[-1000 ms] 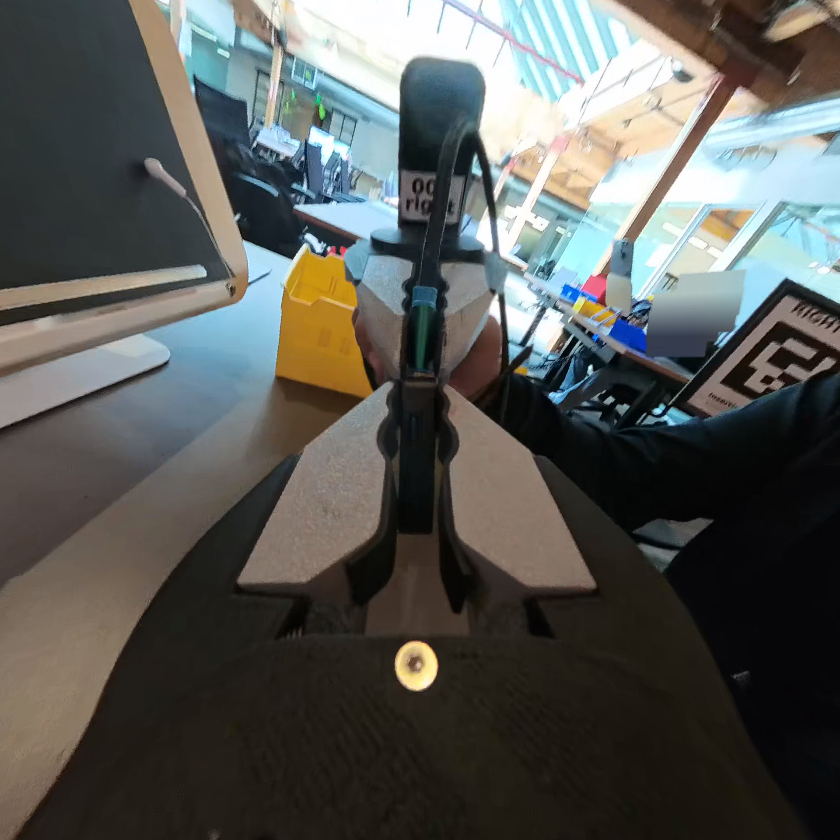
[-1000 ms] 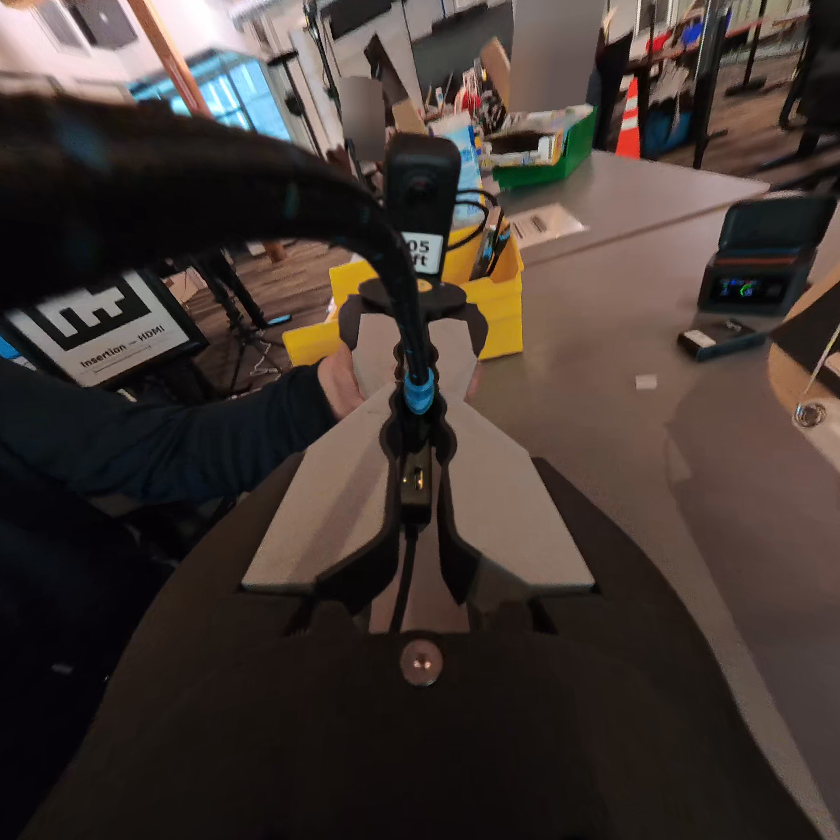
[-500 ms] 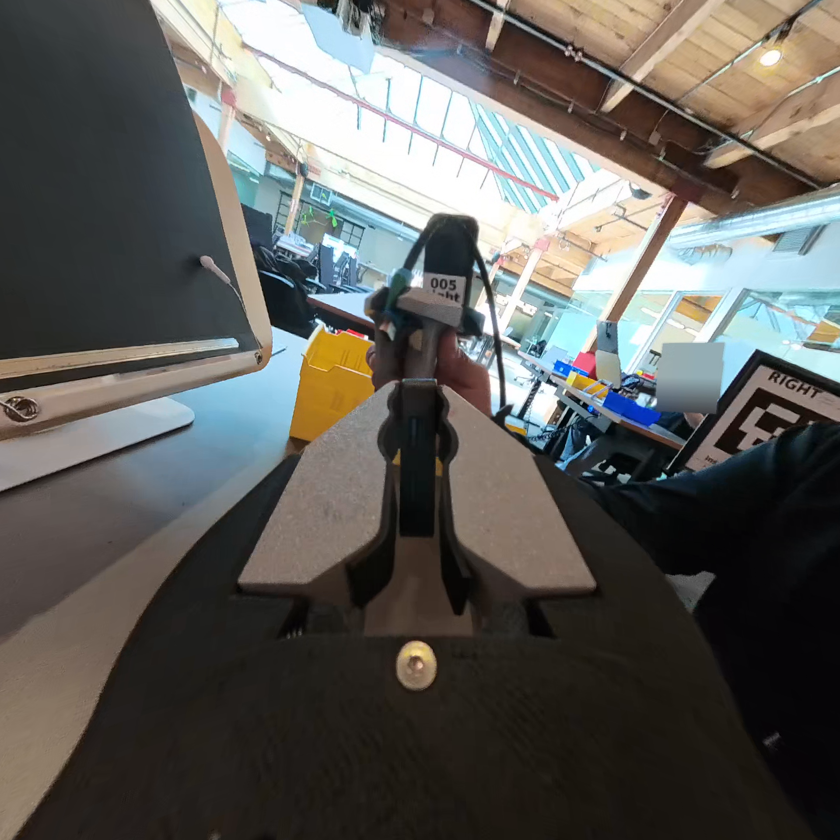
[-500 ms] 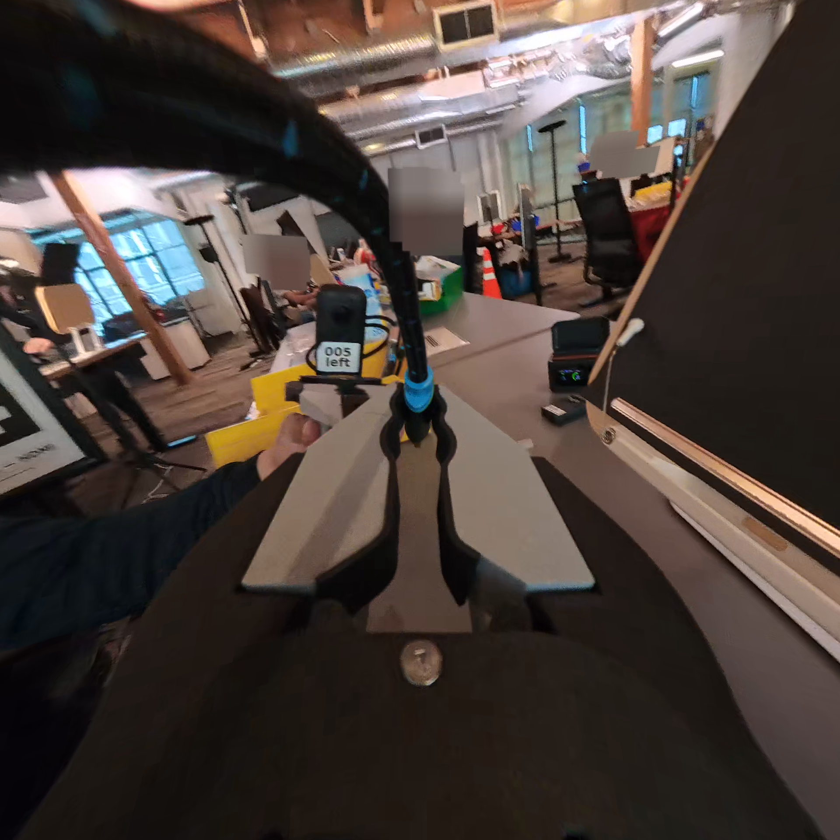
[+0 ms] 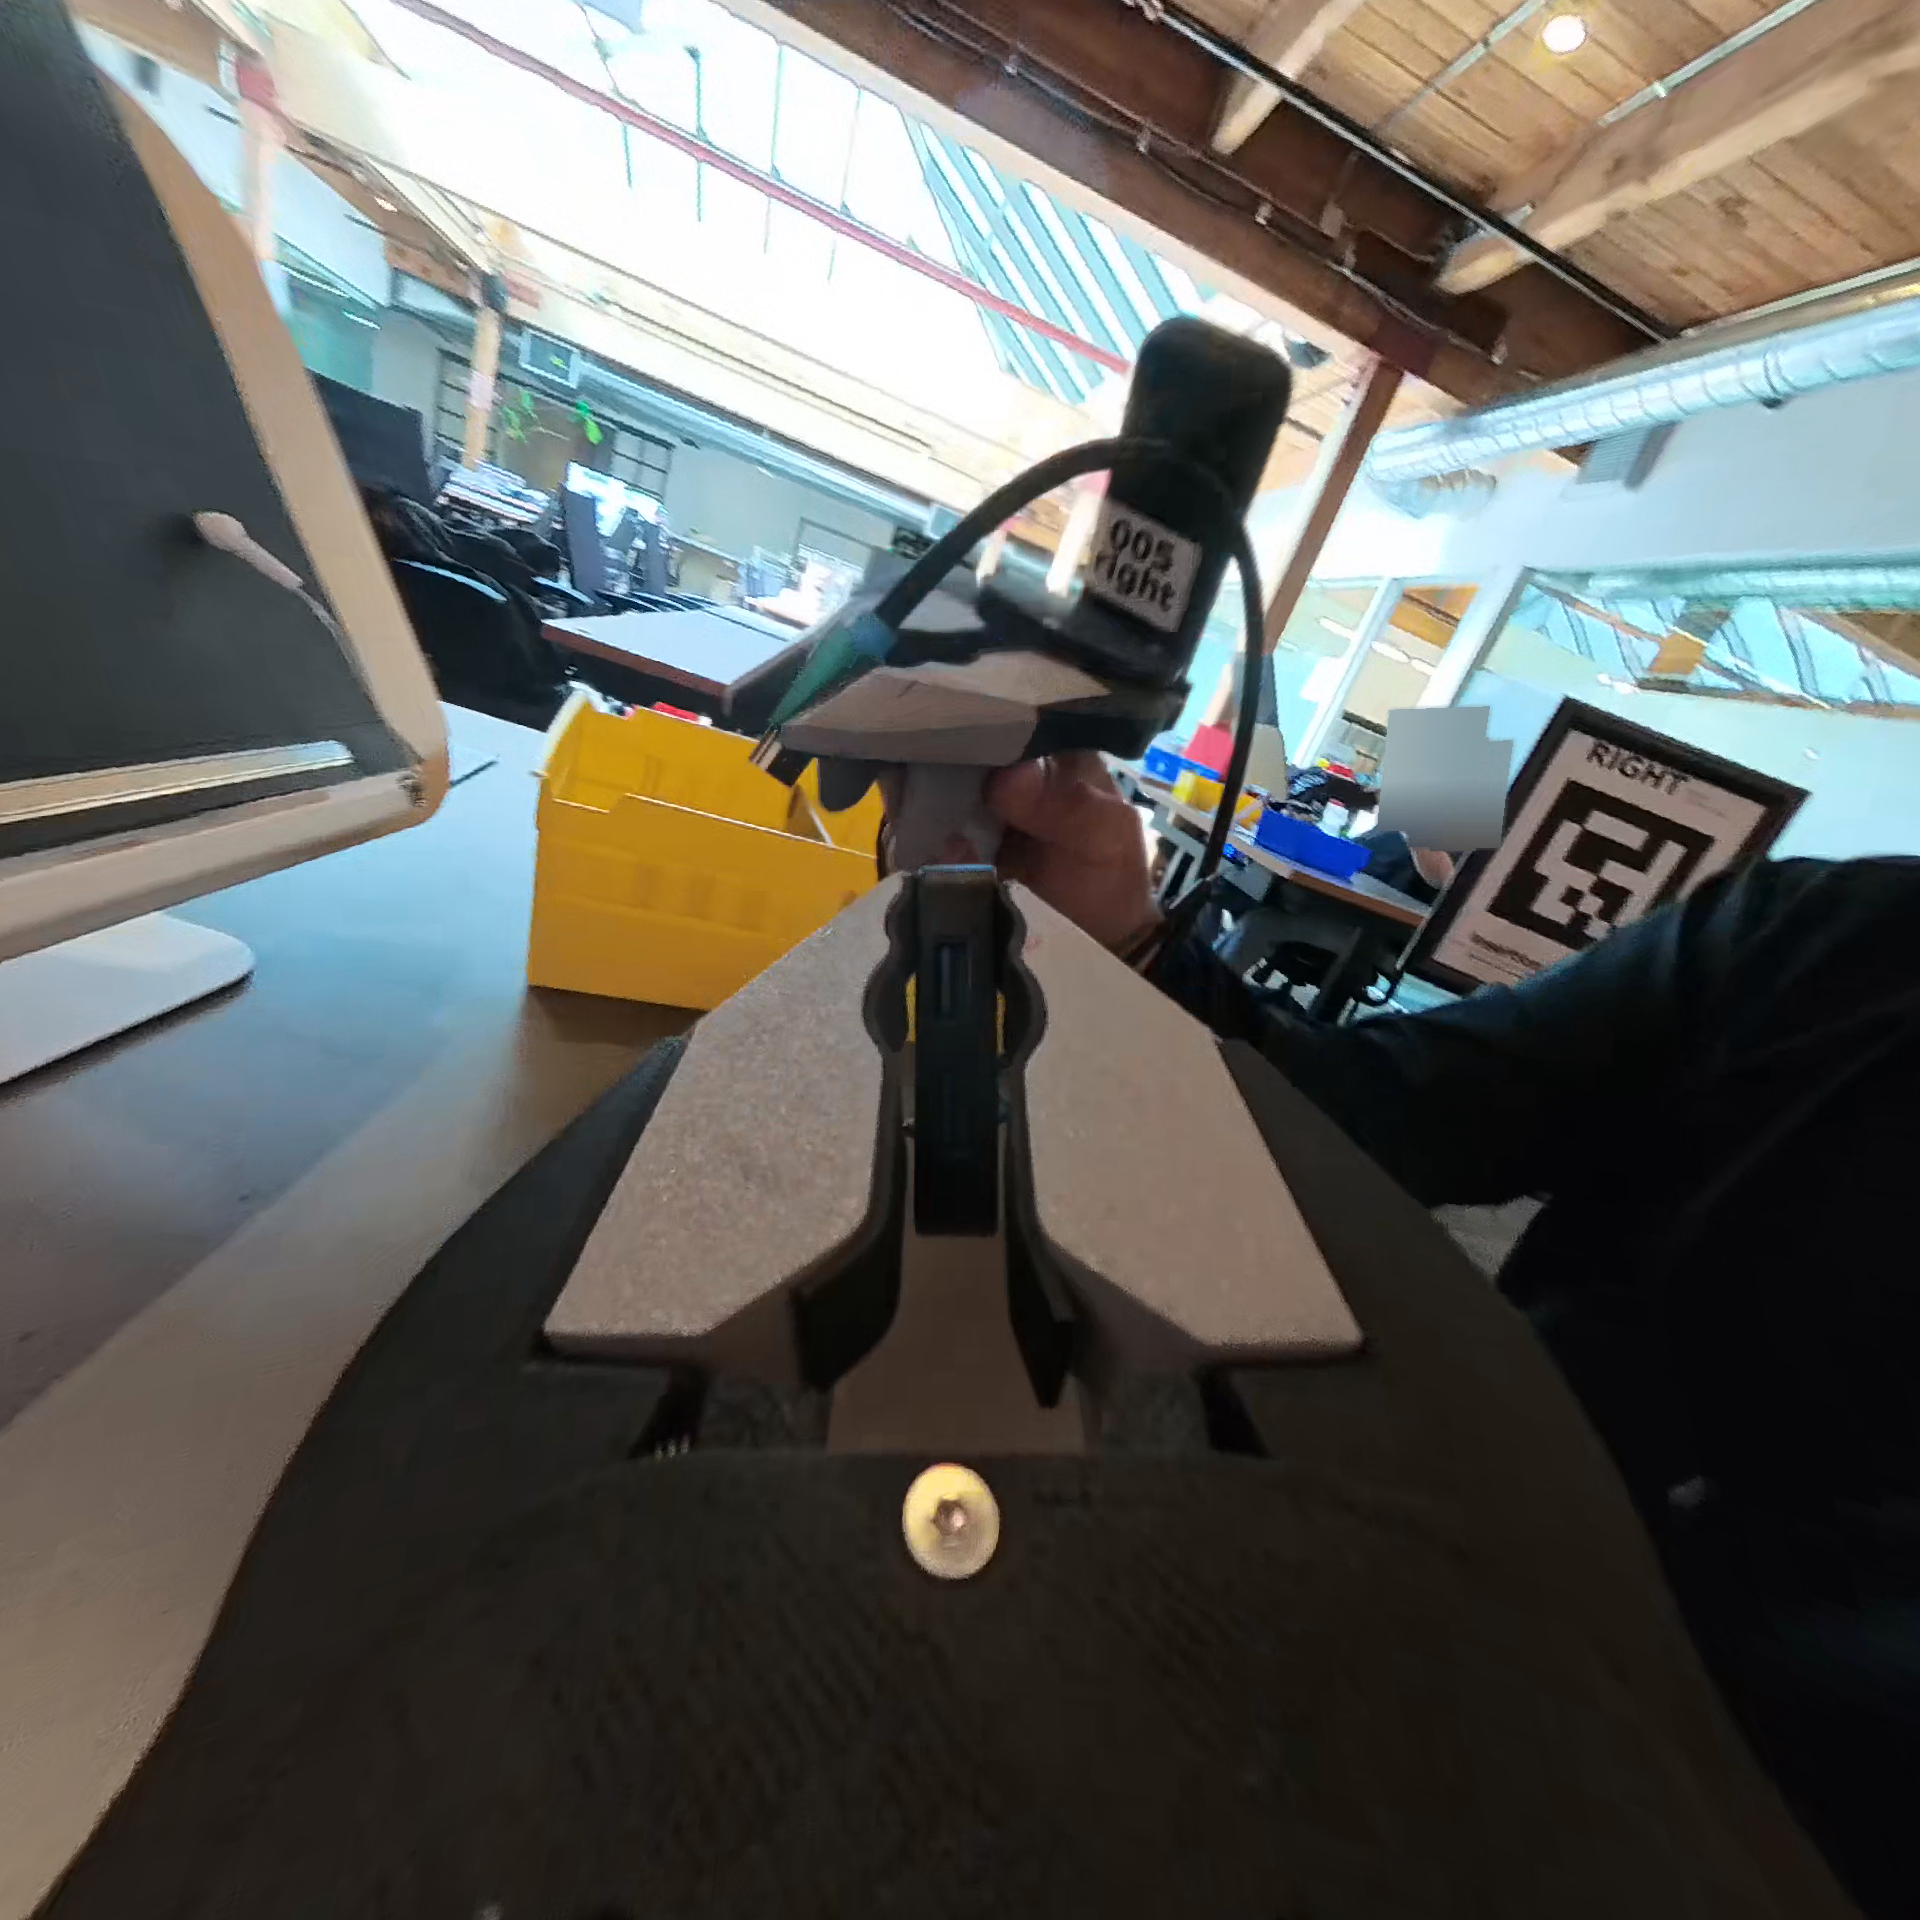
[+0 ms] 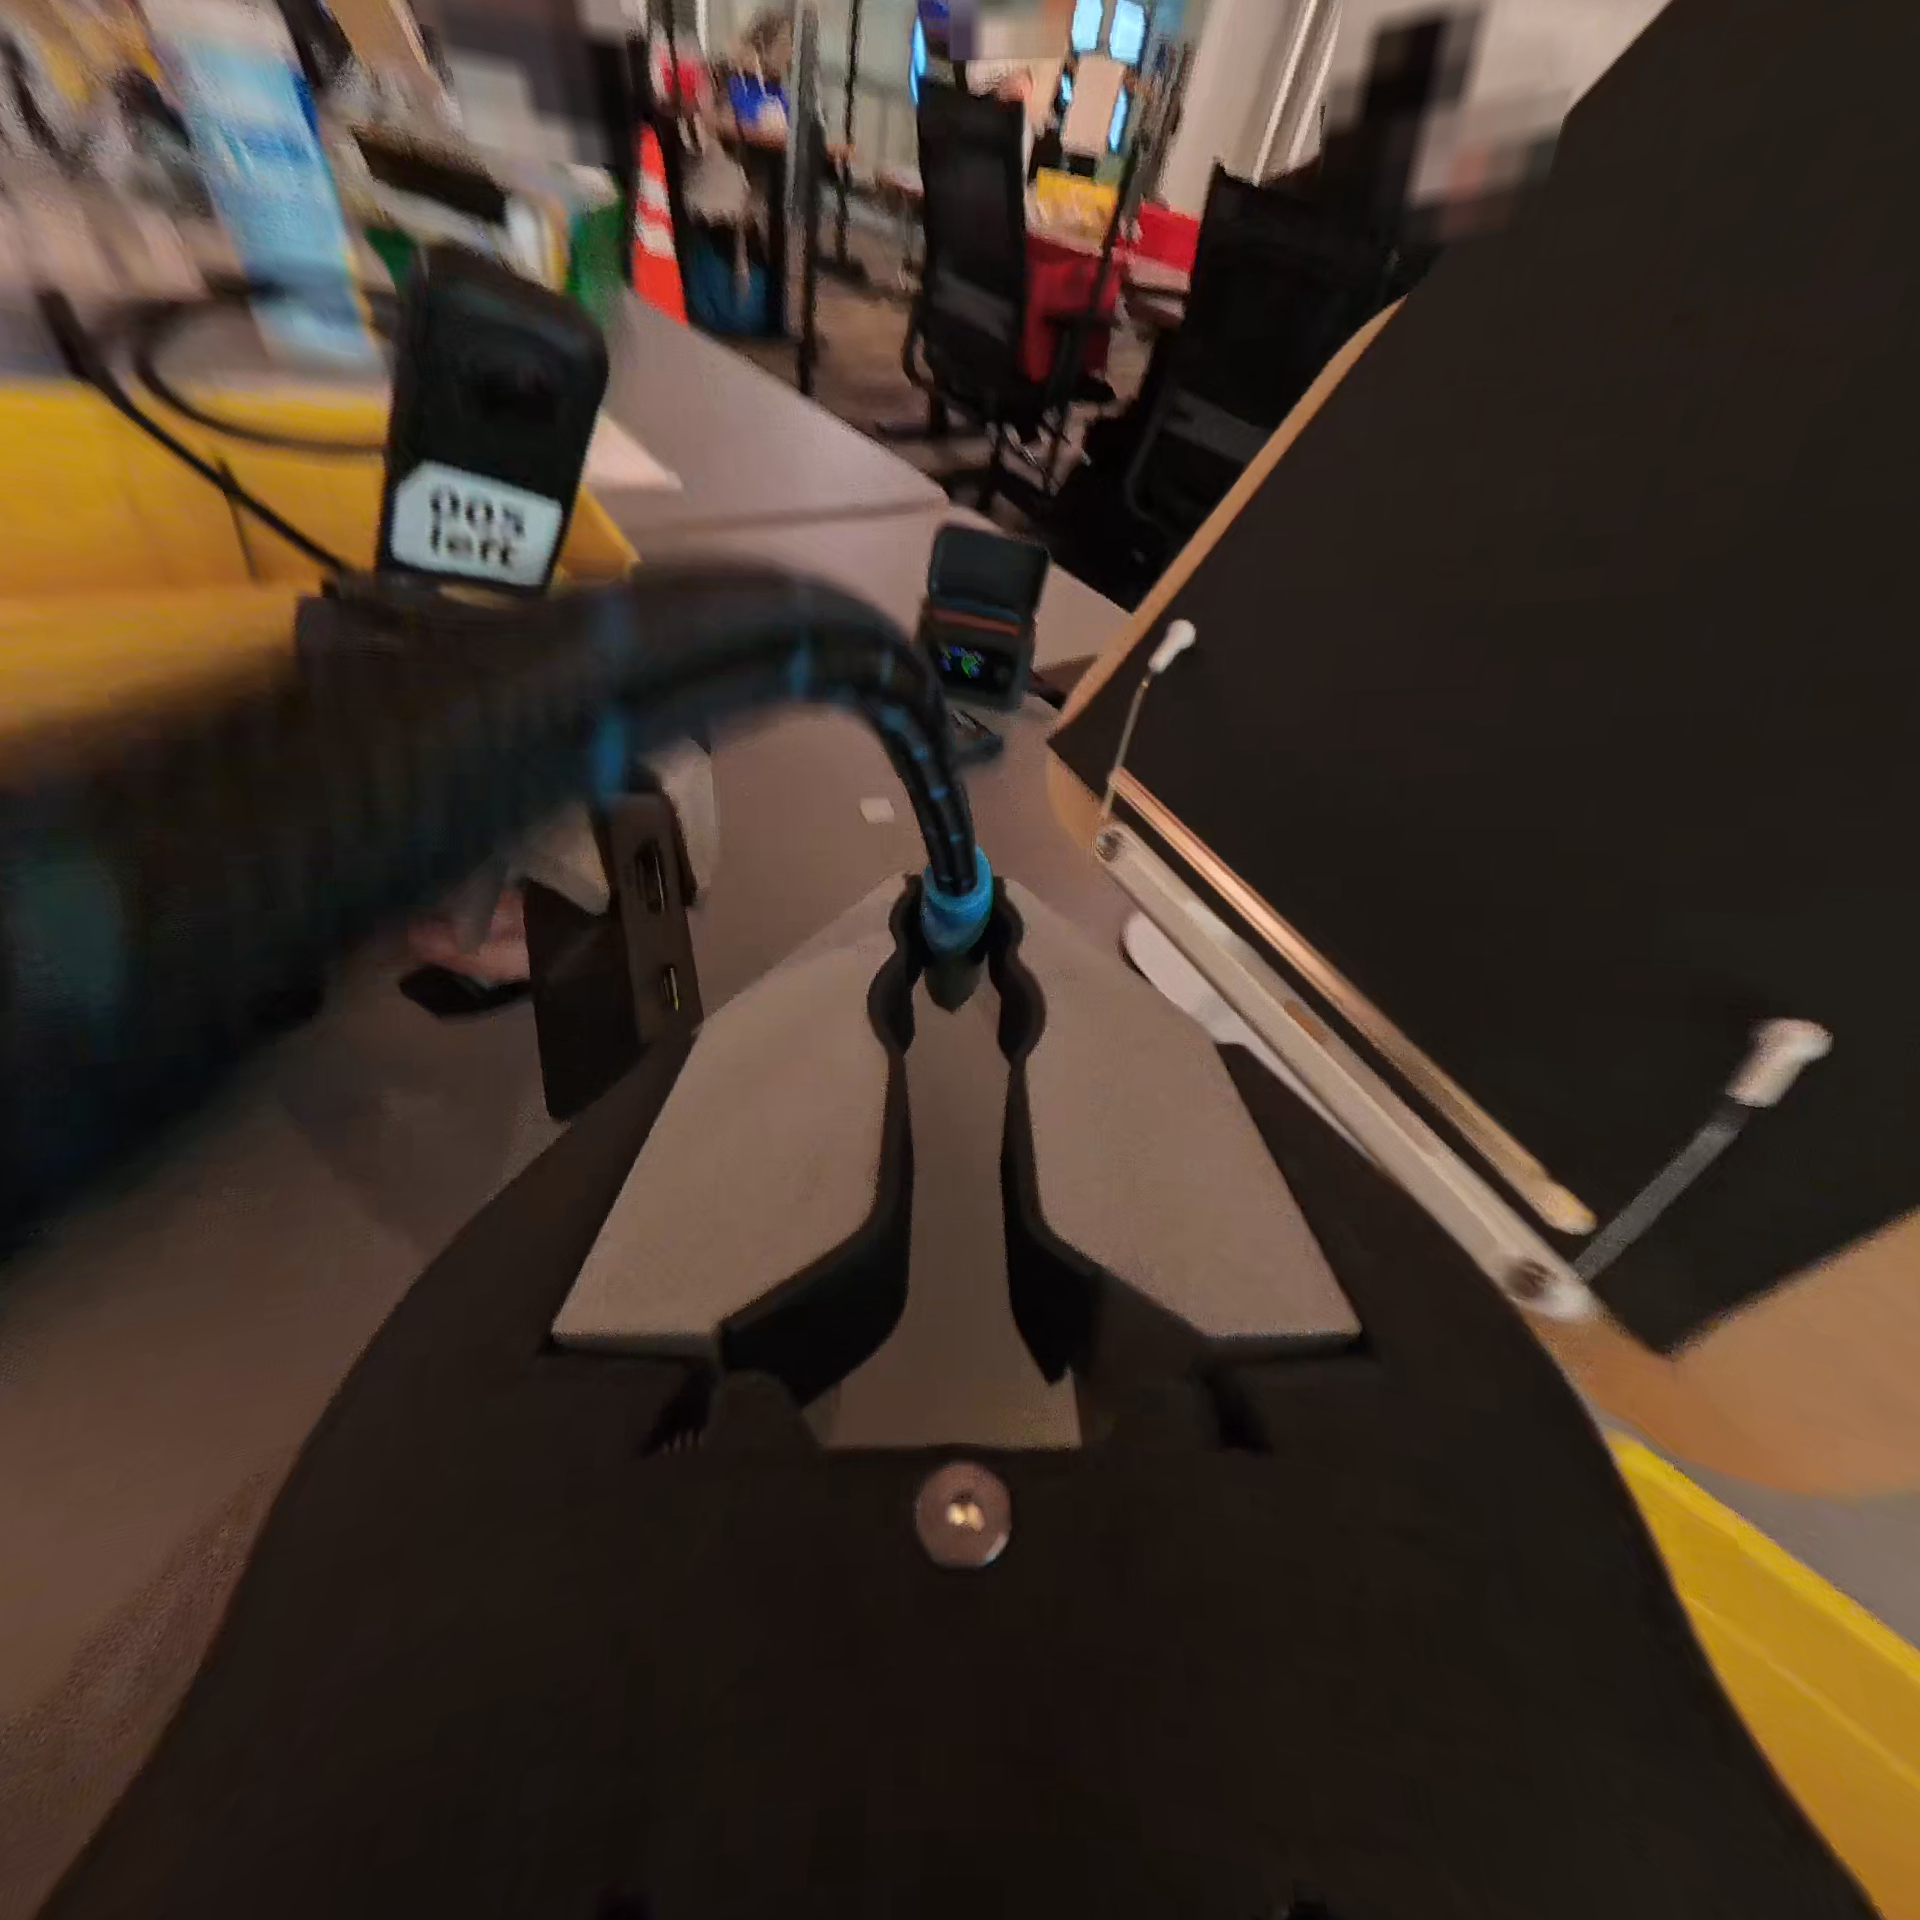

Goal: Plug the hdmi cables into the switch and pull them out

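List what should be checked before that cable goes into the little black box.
1. Switch gripped in the left gripper's jaws: ok.
2. HDMI cable clamped at its blue collar by the right gripper's jaws: ok.
3. Plug and switch apart, nothing between them: ok.
4. Ports on the switch's visible face free: ok, both look empty.
5. Plug aimed at a port: not ok, the switch sits off to the side of the plug's line.
6. Plug tip undamaged: cannot tell, too blurred.
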The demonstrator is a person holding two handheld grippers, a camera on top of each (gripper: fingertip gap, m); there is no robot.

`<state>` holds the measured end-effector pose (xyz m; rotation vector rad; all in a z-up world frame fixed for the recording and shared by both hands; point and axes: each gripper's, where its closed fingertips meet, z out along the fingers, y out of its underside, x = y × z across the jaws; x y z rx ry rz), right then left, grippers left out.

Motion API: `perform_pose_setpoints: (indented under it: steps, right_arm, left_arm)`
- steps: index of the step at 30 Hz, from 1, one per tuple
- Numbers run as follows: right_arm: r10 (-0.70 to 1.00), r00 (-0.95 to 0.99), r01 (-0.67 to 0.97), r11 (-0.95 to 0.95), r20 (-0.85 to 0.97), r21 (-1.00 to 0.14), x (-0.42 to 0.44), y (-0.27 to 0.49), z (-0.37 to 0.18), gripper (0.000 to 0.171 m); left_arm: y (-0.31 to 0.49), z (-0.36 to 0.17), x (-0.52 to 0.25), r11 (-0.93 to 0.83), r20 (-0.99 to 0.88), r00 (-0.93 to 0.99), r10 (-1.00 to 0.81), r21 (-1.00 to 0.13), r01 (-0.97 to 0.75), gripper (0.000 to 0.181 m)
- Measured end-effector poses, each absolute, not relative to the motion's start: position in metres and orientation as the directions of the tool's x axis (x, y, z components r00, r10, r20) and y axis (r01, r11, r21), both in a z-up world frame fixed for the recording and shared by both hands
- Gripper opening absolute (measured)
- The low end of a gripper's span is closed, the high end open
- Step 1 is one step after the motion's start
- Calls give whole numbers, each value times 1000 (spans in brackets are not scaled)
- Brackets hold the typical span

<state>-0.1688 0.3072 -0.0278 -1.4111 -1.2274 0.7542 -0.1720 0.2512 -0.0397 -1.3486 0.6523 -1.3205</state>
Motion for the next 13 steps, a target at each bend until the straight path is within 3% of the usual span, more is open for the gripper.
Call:
perform_pose_setpoints:
  steps: [3, 6, 9, 13]
  right_arm:
    - [867, 287, 491, 232, 408, -839, -135, 298, -13, 8]
    - [689, 302, 746, 259, 659, -613, -79, 316, 11, 8]
    - [538, 270, 912, 123, 799, -391, -12, 344, 35, 9]
    - [569, 237, 969, -198, 787, -148, 82, 368, 30, 8]
  left_arm:
    - [246, -36, -167, -248, 313, 221, -924, -928, 280, 11]
    - [246, -34, -167, -231, 299, 238, -924, -933, 276, 11]
    - [252, -34, -174, -224, 310, 277, -909, -927, 302, 10]
    - [271, -40, -191, -246, 371, 376, -849, -907, 341, 10]
